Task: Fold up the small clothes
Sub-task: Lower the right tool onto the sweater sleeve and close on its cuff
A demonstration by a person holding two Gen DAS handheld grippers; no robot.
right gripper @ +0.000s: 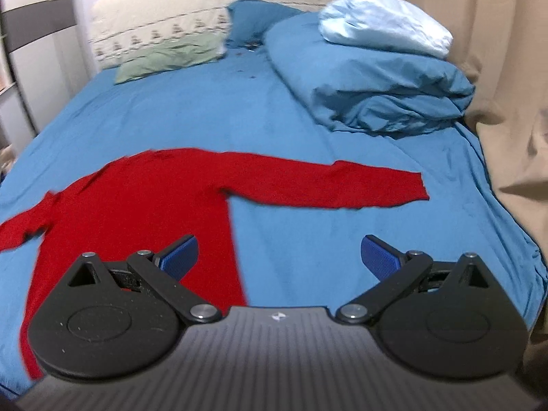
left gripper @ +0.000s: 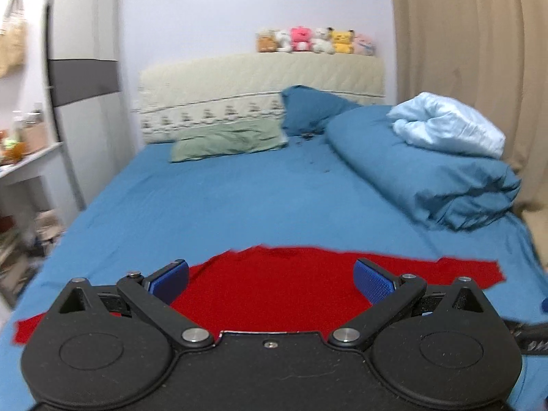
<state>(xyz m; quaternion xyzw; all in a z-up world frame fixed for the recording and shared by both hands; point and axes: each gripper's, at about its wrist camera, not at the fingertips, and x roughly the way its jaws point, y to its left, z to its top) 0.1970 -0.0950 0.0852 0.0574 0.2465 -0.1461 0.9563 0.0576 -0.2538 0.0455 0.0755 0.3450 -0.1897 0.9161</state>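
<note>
Blue bedsheet (right gripper: 274,109) bears red top (right gripper: 144,198), seemingly beneath both gaping tongs.

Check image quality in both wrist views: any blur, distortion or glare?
Left wrist view: mild motion blur softens the red top and plush toys; fisheye bends the wardrobe edge. Right wrist view: blurrier, smearing the red top's edges and the curtain; the right hand-held gripper stays sharp. Lighting is even and soft, with no glare in either.

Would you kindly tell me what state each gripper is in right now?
Left gripper: open, empty, above the red top.
Right gripper: open, empty.
</note>
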